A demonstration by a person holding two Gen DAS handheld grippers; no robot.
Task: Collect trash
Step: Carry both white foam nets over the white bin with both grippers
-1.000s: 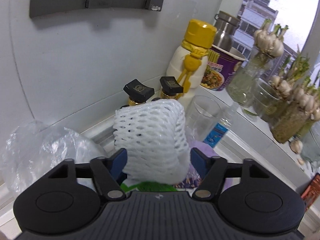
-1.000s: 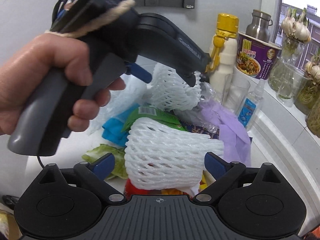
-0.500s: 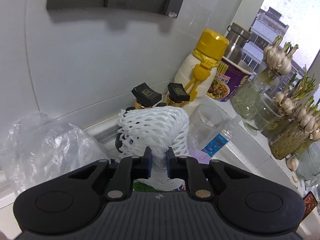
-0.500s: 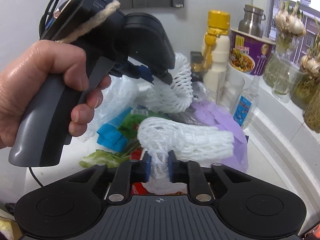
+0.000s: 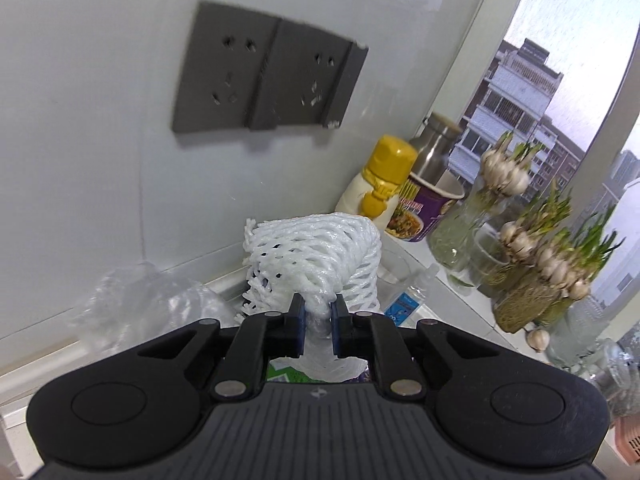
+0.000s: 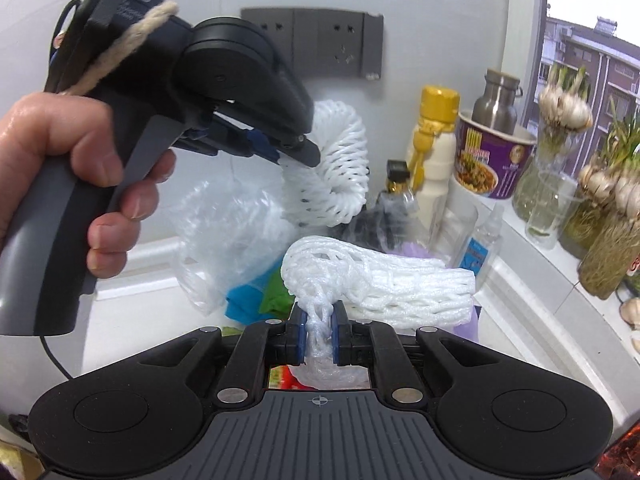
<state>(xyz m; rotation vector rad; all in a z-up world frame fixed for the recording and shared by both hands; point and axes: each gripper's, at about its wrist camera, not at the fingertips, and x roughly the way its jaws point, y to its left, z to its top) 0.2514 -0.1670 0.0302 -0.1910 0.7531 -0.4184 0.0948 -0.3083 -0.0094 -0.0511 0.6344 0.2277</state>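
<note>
Pinching foam net | right gripper | long axis rightward

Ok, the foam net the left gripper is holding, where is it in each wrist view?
Left wrist: the left-held foam net sits low centre, pinched in the left gripper.
Right wrist: same net is upper centre, curling from the left gripper; the right gripper pinches a second net.
Shared landmark: yellow-capped bottle.
</note>
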